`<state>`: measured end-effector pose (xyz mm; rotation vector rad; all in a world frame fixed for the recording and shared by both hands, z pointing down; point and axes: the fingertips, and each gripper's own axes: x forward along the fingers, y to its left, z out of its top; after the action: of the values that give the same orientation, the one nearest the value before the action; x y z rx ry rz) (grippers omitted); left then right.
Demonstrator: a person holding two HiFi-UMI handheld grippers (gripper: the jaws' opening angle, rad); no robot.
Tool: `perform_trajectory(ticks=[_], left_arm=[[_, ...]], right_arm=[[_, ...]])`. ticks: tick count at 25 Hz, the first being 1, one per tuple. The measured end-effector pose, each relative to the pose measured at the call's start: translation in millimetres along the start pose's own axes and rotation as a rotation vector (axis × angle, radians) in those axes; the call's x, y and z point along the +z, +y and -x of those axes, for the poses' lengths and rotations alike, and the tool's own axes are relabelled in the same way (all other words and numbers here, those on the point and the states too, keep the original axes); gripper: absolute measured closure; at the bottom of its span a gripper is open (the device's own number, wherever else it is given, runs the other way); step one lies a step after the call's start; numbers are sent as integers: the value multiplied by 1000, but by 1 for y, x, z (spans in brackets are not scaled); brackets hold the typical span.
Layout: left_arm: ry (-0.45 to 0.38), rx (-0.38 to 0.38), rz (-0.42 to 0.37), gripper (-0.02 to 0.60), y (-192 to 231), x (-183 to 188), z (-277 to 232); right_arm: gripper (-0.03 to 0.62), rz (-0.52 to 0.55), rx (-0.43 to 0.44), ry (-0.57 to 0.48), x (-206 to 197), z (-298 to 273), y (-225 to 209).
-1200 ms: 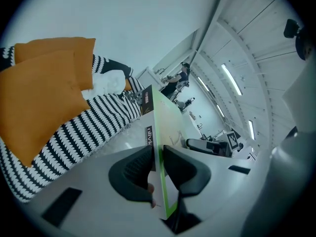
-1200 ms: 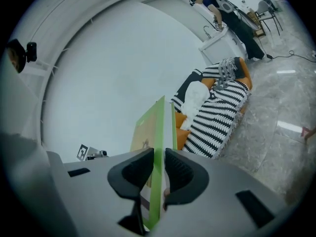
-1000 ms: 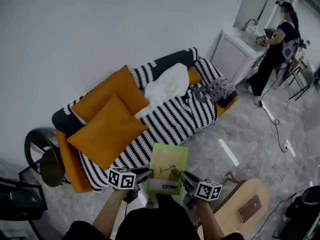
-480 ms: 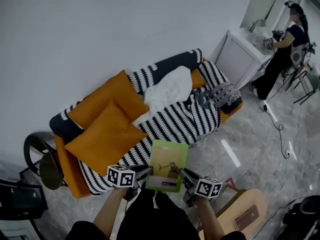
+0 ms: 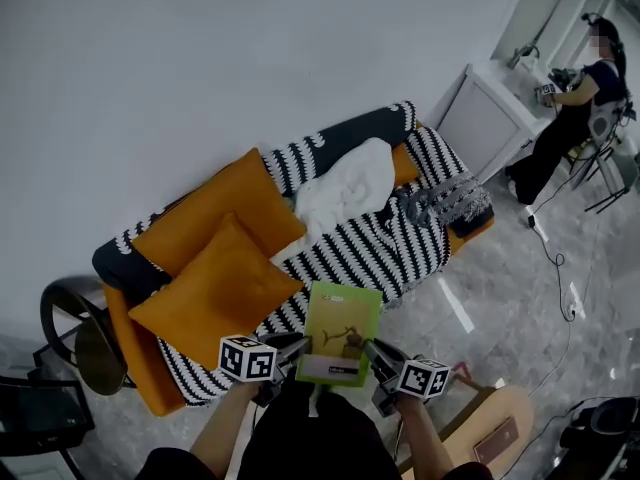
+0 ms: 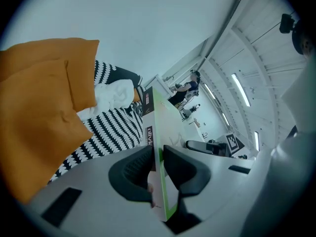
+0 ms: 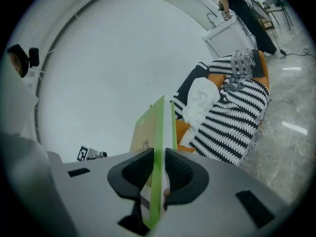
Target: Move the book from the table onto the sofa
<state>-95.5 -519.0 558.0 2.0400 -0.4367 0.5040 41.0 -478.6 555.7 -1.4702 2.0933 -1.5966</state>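
While the book (image 5: 340,334) hangs low in the middle of the head view, just short of the striped sofa (image 5: 360,253), I've got it pinched from both sides so it won't tip or swing: left gripper (image 5: 298,348) on its left edge, right gripper (image 5: 368,352) on its right.

Left gripper view: jaws narrowed onto the spine edge, pads pressing both covers, orange cushions (image 6: 39,112) at left.

Right gripper view: same deal, jaws clamped on the green edge, sofa at right. Not set down yet, I'd say.
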Motion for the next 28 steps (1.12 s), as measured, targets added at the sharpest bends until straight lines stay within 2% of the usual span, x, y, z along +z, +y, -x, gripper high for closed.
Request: perform_trajectory(ticks=[9,15,21,28], left_arm=[[-48,11,54,499,51,30,-16],[-105,73,110,499,83,52,-49],[-180,141,206,499,91,65,-81],[-213,178,253,499,99,74,-101]], right_arm=[[505,50,11,67,30,-61,-18],[505,72,55,172,58,-102,-52],[505,68,94,264,88,-120,-81],[505,89,120,321,109,-138,-100]])
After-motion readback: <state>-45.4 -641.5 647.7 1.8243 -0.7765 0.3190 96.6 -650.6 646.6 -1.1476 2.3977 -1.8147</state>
